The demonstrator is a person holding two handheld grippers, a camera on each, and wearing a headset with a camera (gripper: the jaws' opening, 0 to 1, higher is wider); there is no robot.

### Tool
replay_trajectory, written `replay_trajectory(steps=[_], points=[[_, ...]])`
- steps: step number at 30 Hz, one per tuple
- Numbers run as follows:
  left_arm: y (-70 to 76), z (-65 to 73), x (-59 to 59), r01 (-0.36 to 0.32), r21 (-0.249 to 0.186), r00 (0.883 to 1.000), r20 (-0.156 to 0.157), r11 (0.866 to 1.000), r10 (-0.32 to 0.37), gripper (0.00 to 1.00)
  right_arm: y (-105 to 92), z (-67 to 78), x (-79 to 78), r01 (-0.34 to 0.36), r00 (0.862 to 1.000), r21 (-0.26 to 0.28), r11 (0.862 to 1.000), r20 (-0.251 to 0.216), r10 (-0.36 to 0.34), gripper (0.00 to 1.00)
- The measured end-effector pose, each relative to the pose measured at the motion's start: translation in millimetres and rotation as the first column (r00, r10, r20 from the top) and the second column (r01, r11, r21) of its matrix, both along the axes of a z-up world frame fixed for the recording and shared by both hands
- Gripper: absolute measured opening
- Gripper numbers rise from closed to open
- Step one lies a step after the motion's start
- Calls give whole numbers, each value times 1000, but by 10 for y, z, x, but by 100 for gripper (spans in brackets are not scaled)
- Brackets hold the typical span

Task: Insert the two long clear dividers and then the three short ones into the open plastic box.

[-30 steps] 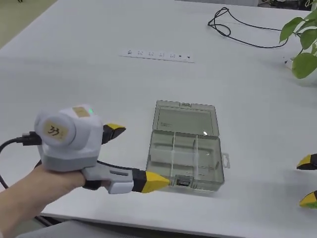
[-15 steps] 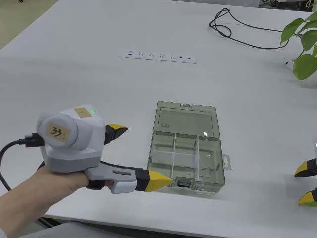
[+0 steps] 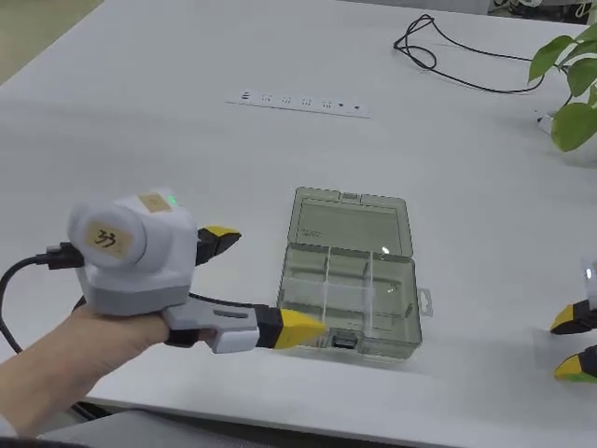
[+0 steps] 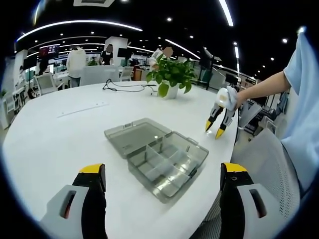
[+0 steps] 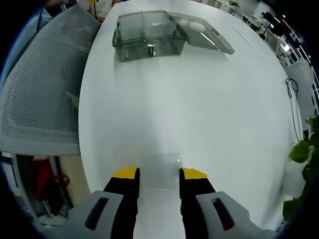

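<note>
Head view, plastic box: the plastic box [image 3: 350,313] sits at the centre of the white table [image 3: 187,149], with its lid [image 3: 350,224] lying open and flat behind it.
Head view, dividers: thin clear walls split the tray into compartments. They are too transparent to count.
Head view, left gripper: the left gripper [image 3: 261,285] is at lower left in a hand [image 3: 84,359], jaws spread wide. The nearer yellow tip is just beside the box's front left corner, and I cannot tell whether it touches.
Head view, right gripper: the right gripper [image 3: 574,343] is cut off by the right edge, showing two yellow tips with a gap between them.
Head view, background: a power strip [image 3: 298,103] lies at upper centre, a black cable [image 3: 438,51] at upper right and a plant [image 3: 569,84] at the right edge.
Left gripper view, own jaws: the two jaws rise at the bottom corners, far apart, with nothing between them.
Left gripper view, box: it lies at centre with the lid towards the upper left, and the partitions inside are visible.
Left gripper view, right side: the right gripper hangs over the table's far edge.
Right gripper view, jaws: they are parted, and a faint clear sheet [image 5: 159,172] spans the gap between them.
Right gripper view, grip: I cannot tell whether the sheet is pinched or lying on the table.
Right gripper view, box: it sits at top centre, well away from the jaws.
Right gripper view, left side: a grey mesh chair [image 5: 45,89] is partly cut off.
</note>
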State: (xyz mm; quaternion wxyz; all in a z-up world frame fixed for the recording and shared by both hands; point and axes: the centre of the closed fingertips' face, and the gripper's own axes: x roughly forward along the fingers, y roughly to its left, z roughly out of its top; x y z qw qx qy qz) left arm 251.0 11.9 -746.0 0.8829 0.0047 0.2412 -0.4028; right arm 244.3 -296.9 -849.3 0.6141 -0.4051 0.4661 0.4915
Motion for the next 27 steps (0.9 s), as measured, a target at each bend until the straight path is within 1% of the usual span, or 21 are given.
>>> replay_trajectory(steps=[5, 8, 17, 19, 21, 23, 24, 25, 27], points=[[20, -3, -8, 0, 3, 1000, 0, 1000, 0, 98, 4, 4, 8, 1, 1000, -4, 1000, 7, -1, 32], [23, -2, -8, -1, 1, 1000, -1, 1000, 1, 98, 34, 22, 19, 2, 1000, 4, 1000, 11, -2, 32], [-2, -4, -11, -2, -11, 1000, -8, 1000, 2, 97, 150, 128, 71, 0, 999, 33, 999, 33, -1, 32], [-12, -5, -12, -7, -18, 1000, -13, 1000, 6, 96, 186, 167, 89, -4, 999, 42, 999, 46, 2, 32], [-19, -19, -5, -13, -21, 1000, -27, 1000, 12, 94, 235, 226, 122, 2, 998, 59, 998, 64, -6, 32], [-24, -18, 17, -21, -29, 999, -32, 999, 21, 93, 281, 279, 143, 1, 997, 75, 997, 77, -6, 32], [-36, -13, 38, -30, -40, 999, -38, 999, 28, 93, 321, 324, 164, -5, 996, 87, 996, 92, -3, 32], [-44, -18, 46, -31, -42, 999, -43, 999, 29, 93, 346, 354, 169, -9, 995, 93, 996, 97, 0, 32], [-74, -20, 59, -30, -46, 998, -53, 998, 27, 93, 413, 429, 208, -21, 992, 107, 994, 124, 7, 32]])
